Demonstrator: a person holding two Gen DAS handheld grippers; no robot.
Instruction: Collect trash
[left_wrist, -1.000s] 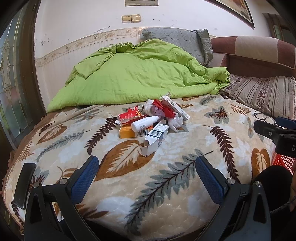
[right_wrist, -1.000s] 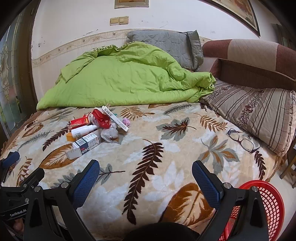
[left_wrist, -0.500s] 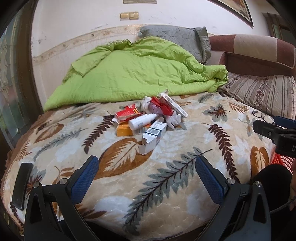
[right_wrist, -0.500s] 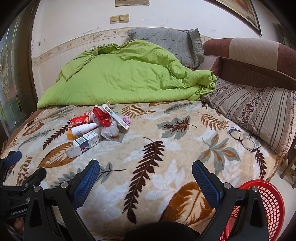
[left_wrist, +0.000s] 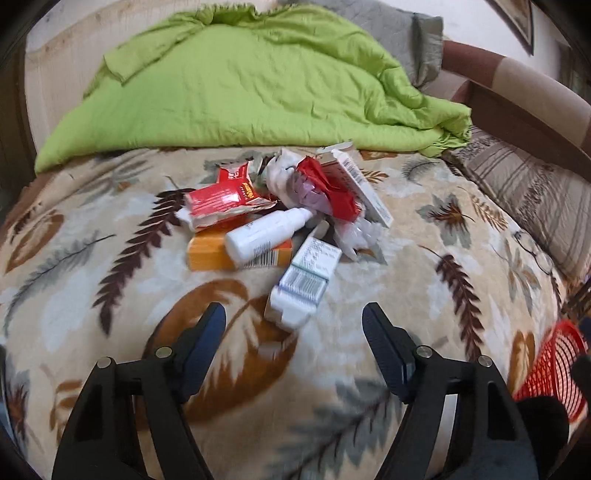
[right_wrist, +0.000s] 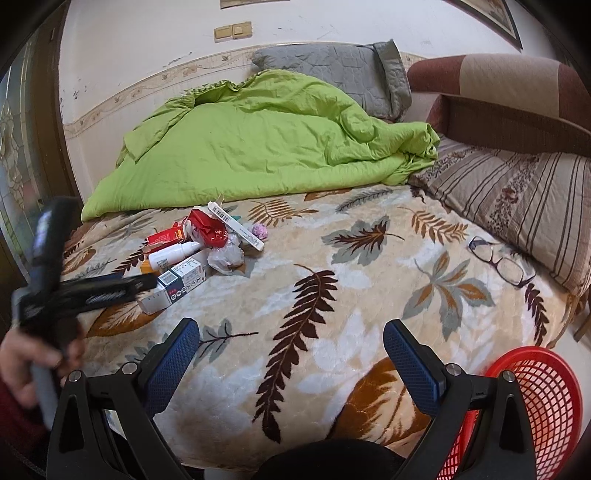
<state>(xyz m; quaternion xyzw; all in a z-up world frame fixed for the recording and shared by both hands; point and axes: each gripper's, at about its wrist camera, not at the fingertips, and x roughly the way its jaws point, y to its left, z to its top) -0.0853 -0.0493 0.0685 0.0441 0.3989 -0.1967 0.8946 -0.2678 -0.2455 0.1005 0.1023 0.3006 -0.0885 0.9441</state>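
Leaf-print blanket (right_wrist: 332, 295) covers bed, trash pile (left_wrist: 291, 221) sits mid-bed just in front of green duvet (left_wrist: 258, 85). Pile: white bottle (left_wrist: 266, 234) lying on orange box (left_wrist: 207, 254), red wrappers, couple of white cartons. Left gripper (left_wrist: 293, 325) hovers right at nearest white carton (left_wrist: 303, 284), jaws spread wide, nothing held. Right gripper (right_wrist: 291, 345) also wide apart, empty, over bare blanket. Red basket (right_wrist: 539, 398) down by bed edge, glasses (right_wrist: 498, 260) near striped pillow.
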